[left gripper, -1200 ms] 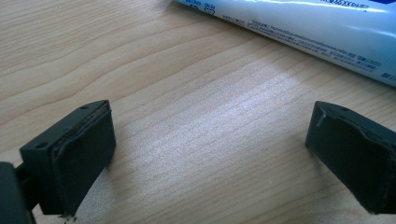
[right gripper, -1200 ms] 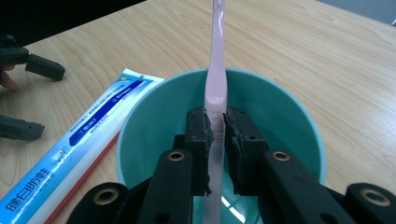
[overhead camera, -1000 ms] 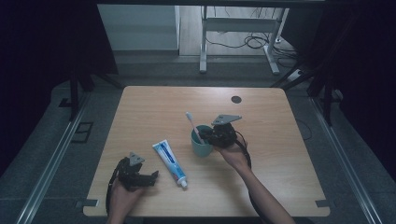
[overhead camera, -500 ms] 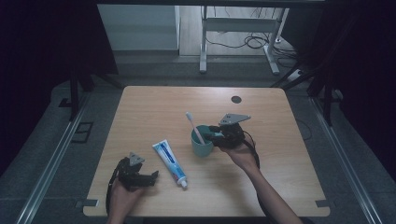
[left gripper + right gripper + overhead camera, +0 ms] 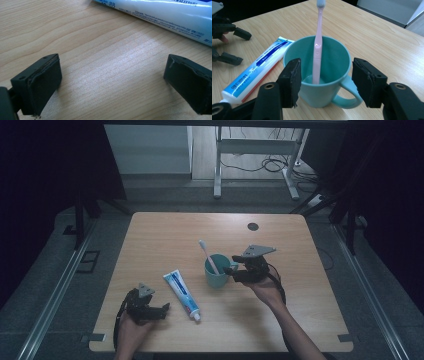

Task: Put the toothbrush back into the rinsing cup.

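A teal mug stands near the table's middle with a pink toothbrush upright in it, bristles up. In the right gripper view the mug sits just beyond my right gripper, which is open, its jaws to either side of the mug's near wall and handle and holding nothing. From above, my right gripper is at the mug's right side. A white and blue toothpaste tube lies left of the mug. My left gripper rests open on the wood beside the tube, its jaws wide apart around bare table.
The wooden table has a dark cable hole at the back right. A metal desk frame and cables stand on the floor beyond the far edge.
My right gripper has drawn back a little to the right, away from the mug. The left gripper, mug, toothbrush and tube have not moved.
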